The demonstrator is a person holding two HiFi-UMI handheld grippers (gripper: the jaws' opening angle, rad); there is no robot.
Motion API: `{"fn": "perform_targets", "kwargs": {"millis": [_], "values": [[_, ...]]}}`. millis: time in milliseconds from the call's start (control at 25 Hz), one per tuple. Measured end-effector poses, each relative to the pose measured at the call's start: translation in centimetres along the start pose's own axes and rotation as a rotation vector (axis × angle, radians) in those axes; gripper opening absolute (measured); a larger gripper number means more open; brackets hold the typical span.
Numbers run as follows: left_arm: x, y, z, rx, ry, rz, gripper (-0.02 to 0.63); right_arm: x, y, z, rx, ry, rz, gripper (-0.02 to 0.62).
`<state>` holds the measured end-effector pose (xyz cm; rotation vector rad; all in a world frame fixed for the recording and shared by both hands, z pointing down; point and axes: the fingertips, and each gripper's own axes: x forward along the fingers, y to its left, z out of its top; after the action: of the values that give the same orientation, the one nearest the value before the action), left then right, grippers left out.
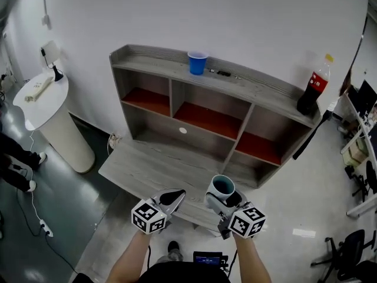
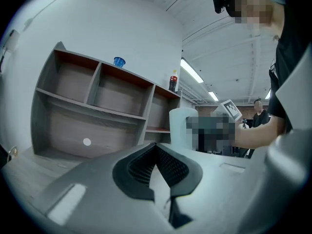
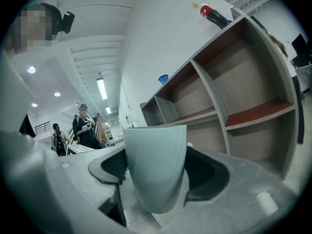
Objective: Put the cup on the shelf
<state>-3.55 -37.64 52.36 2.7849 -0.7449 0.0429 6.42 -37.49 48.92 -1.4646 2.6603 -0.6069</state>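
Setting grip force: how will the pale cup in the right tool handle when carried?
The cup looks rigid, so it probably keeps its shape in the right tool. Its smooth, downward-tapering wall might slip. It looks empty, so probably light.

Our left arm (image 1: 126,258) and right arm (image 1: 253,258) reach out in front of us, side by side. Our left gripper (image 1: 172,197) is squeezed tight with nothing in it. Our right gripper (image 1: 224,200) has wide jaws that press on the upright cup (image 1: 223,186). Both grippers point ahead, about level.
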Motion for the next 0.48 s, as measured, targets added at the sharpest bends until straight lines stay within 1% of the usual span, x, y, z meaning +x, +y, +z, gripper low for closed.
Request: {"fn": "perform_targets", "kwargs": {"millis": [280,480], "values": [[0.7,3.9,1.0,0.007,0.009,-0.044,-0.002,3.3,-0.4,0.8,0.005,-0.018,-0.049,0.36],[1.4,5.0,0.7,-0.01,0.014,-0.059,-0.002,4.2,-1.0,0.6,0.01,-0.005,-0.066,0.36]]}}
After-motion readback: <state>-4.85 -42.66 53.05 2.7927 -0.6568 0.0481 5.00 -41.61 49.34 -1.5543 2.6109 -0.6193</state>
